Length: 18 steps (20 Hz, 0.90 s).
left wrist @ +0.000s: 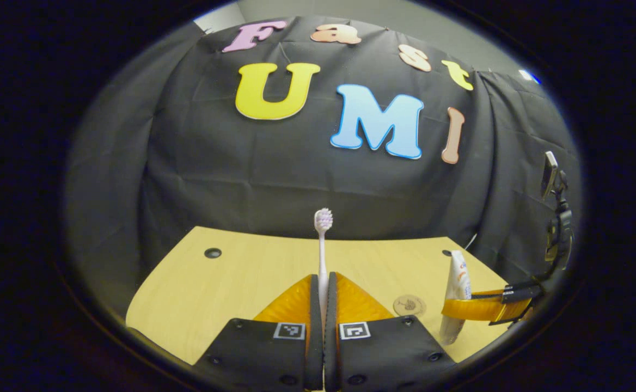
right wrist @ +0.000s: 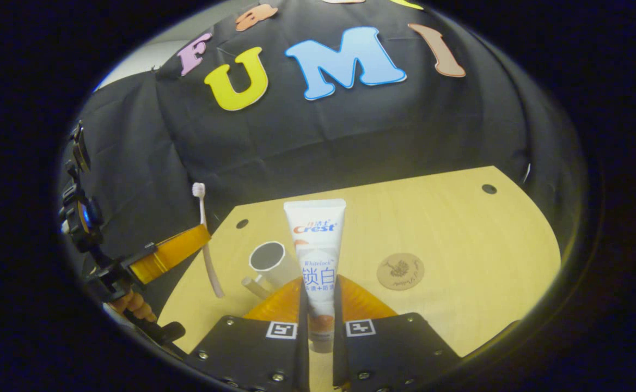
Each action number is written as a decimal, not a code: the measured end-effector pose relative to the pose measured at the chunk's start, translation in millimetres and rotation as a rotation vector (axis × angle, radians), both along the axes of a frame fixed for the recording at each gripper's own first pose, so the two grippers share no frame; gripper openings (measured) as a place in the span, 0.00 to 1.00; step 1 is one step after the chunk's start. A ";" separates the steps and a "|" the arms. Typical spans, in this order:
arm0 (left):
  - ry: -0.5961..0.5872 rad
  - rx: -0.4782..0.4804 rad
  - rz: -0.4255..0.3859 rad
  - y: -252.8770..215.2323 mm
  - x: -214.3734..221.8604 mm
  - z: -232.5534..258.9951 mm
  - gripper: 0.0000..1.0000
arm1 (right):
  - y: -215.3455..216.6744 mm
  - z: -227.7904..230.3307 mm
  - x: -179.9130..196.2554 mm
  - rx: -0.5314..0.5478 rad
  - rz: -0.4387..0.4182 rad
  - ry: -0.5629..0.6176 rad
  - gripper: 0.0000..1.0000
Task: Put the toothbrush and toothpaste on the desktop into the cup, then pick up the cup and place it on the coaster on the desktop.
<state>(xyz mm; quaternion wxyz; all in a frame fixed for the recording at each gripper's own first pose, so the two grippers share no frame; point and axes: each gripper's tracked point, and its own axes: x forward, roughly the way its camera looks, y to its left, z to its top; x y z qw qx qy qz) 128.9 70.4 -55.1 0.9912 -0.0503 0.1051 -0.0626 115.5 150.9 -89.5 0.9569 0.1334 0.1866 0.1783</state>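
A white toothbrush [left wrist: 323, 245] stands upright, bristles on top, with my left gripper [left wrist: 323, 286] shut on its handle above the wooden desktop [left wrist: 214, 294]. In the right gripper view, my right gripper [right wrist: 318, 288] is shut on a white toothpaste tube [right wrist: 318, 245], held upright with its cap down. A white cup [right wrist: 268, 260] with a handle stands on the desktop just left of the tube. The round brown coaster [right wrist: 401, 270] lies to the right. The left gripper [right wrist: 176, 250] with the toothbrush [right wrist: 205, 234] hangs left of the cup. The right gripper [left wrist: 476, 307] and tube [left wrist: 457, 283] show beside the coaster [left wrist: 409, 305].
The desktop [right wrist: 459, 234] has small dark cable holes [left wrist: 213, 252] near its back edge. Black cloth closes the booth behind it. A hand [right wrist: 133, 307] holds the left gripper at the table's left edge. A camera mount [left wrist: 555, 218] stands at the right.
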 end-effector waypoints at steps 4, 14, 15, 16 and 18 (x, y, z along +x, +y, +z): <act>-0.096 -0.073 -0.021 -0.7 37.5 7.6 0.08 | 7.2 14.1 7.9 -0.005 -0.010 -0.037 0.18; -0.139 -0.128 -0.030 5.8 94.8 -27.3 0.08 | 13.0 10.2 12.0 -0.036 -0.020 -0.036 0.18; -0.133 -0.131 -0.031 6.3 96.5 -32.7 0.08 | 14.1 8.6 10.0 -0.042 -0.018 -0.032 0.18; -0.130 -0.130 -0.032 4.9 97.9 -36.9 0.08 | 13.8 9.0 9.6 -0.044 -0.016 -0.031 0.18; -0.125 -0.121 -0.041 1.2 99.5 -45.7 0.08 | 13.0 8.6 10.2 -0.048 -0.017 -0.026 0.18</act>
